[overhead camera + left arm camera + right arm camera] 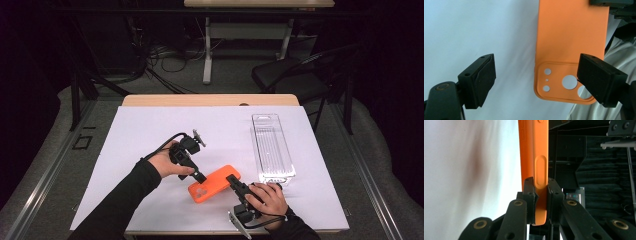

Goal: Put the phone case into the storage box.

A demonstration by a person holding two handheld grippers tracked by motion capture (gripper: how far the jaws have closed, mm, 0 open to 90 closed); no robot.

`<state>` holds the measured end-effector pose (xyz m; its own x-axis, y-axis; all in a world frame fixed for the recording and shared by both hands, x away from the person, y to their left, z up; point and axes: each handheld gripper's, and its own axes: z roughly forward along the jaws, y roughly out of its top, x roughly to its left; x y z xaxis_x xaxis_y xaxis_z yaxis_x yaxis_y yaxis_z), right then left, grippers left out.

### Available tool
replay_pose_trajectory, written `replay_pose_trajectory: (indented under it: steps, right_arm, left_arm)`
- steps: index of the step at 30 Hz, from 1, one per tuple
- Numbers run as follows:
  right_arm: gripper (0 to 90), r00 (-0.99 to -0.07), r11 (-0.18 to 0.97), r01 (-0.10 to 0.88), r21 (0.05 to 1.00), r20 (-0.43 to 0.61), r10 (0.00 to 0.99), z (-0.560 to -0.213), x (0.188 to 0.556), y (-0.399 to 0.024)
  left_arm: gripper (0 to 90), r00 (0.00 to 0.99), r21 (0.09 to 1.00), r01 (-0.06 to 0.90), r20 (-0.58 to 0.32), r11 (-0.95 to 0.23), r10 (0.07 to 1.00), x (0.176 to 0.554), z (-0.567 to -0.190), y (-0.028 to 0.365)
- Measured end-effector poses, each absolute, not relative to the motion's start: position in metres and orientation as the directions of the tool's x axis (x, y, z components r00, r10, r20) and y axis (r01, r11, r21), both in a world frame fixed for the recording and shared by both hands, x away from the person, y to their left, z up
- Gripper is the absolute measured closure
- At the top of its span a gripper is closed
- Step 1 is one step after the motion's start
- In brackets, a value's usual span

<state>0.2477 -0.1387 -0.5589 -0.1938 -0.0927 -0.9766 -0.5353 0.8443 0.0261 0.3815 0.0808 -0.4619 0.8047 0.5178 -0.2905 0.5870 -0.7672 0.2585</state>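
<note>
Gripping one end of the orange phone case (214, 183), the right gripper (234, 182) has its jaws clenched on the case edge at 5 o'clock on the table (150, 130). Left gripper (199, 176) at 7 o'clock, jaws released, astride the camera-hole end. Clear tray (271, 148) lies at 2 o'clock.

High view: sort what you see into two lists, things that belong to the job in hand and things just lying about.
In the job:
- phone case, orange
- right claw, shut on the case's edge
- left claw, open at the case's camera end

Lying about:
- clear tray
- chair
- cables on the floor
</note>
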Motion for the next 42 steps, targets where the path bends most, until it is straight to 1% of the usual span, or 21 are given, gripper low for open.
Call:
replay_pose_trajectory:
  steps: [3,8,11,24,25,26,29,30,31,32,37,38,39,40,41,42]
  right_arm:
    - [80.7,-0.206,0.847,-0.531,0.043,-0.975,-0.080,-0.558,0.248,-0.140]
    - [80.7,-0.226,0.848,-0.526,0.067,-0.972,-0.063,-0.556,0.249,-0.141]
    - [80.8,-0.242,0.848,-0.524,0.083,-0.969,-0.054,-0.556,0.250,-0.141]
    - [80.7,-0.316,0.850,-0.504,0.152,-0.949,-0.018,-0.550,0.254,-0.141]
    - [80.7,-0.352,0.845,-0.504,0.179,-0.936,-0.011,-0.549,0.256,-0.142]
    - [80.7,-0.352,0.845,-0.504,0.179,-0.936,-0.011,-0.549,0.256,-0.142]
    - [80.8,-0.416,0.842,-0.476,0.252,-0.908,0.036,-0.545,0.258,-0.143]
    - [80.8,-0.428,0.838,-0.479,0.262,-0.903,0.037,-0.543,0.259,-0.144]
    - [80.8,-0.446,0.835,-0.466,0.294,-0.892,0.065,-0.542,0.259,-0.145]
    - [80.8,-0.446,0.835,-0.466,0.294,-0.892,0.065,-0.542,0.259,-0.145]
    - [80.8,-0.531,0.805,-0.427,0.411,-0.835,0.145,-0.533,0.264,-0.148]
    - [80.8,-0.548,0.805,-0.406,0.431,-0.820,0.163,-0.532,0.264,-0.148]
    - [80.8,-0.564,0.791,-0.410,0.455,-0.808,0.172,-0.531,0.266,-0.149]
    - [80.8,-0.564,0.791,-0.410,0.455,-0.808,0.172,-0.531,0.266,-0.149]
    - [80.8,-0.603,0.782,-0.376,0.497,-0.772,0.200,-0.528,0.268,-0.150]
    - [80.8,-0.603,0.782,-0.376,0.497,-0.772,0.200,-0.528,0.268,-0.150]
  left_arm:
    - [16.3,0.810,0.262,0.582,-0.265,-0.770,0.523,0.381,-0.461,0.083]
    - [17.3,0.807,0.297,0.590,-0.243,-0.751,0.538,0.380,-0.457,0.091]
    - [18.4,0.801,0.309,0.598,-0.241,-0.739,0.548,0.381,-0.457,0.096]
    - [17.7,0.778,0.328,0.628,-0.237,-0.706,0.581,0.381,-0.463,0.115]
    - [17.7,0.778,0.325,0.628,-0.239,-0.707,0.582,0.381,-0.464,0.117]
    - [17.7,0.778,0.325,0.628,-0.239,-0.707,0.582,0.381,-0.464,0.117]
    - [17.7,0.774,0.337,0.632,-0.235,-0.698,0.588,0.380,-0.464,0.121]
    - [17.7,0.775,0.342,0.631,-0.235,-0.696,0.587,0.379,-0.464,0.122]
    - [17.7,0.775,0.342,0.631,-0.235,-0.696,0.587,0.379,-0.464,0.122]
    - [17.7,0.773,0.346,0.633,-0.235,-0.693,0.589,0.379,-0.464,0.123]
    - [17.7,0.775,0.372,0.628,-0.224,-0.684,0.591,0.377,-0.462,0.128]
    - [17.8,0.776,0.375,0.627,-0.223,-0.683,0.590,0.377,-0.462,0.129]
    - [17.8,0.776,0.377,0.627,-0.221,-0.682,0.591,0.376,-0.462,0.130]
    - [17.9,0.776,0.377,0.627,-0.221,-0.682,0.591,0.376,-0.462,0.130]
    - [18.0,0.777,0.384,0.625,-0.219,-0.680,0.590,0.375,-0.461,0.133]
    - [18.0,0.777,0.384,0.625,-0.219,-0.680,0.590,0.375,-0.461,0.133]
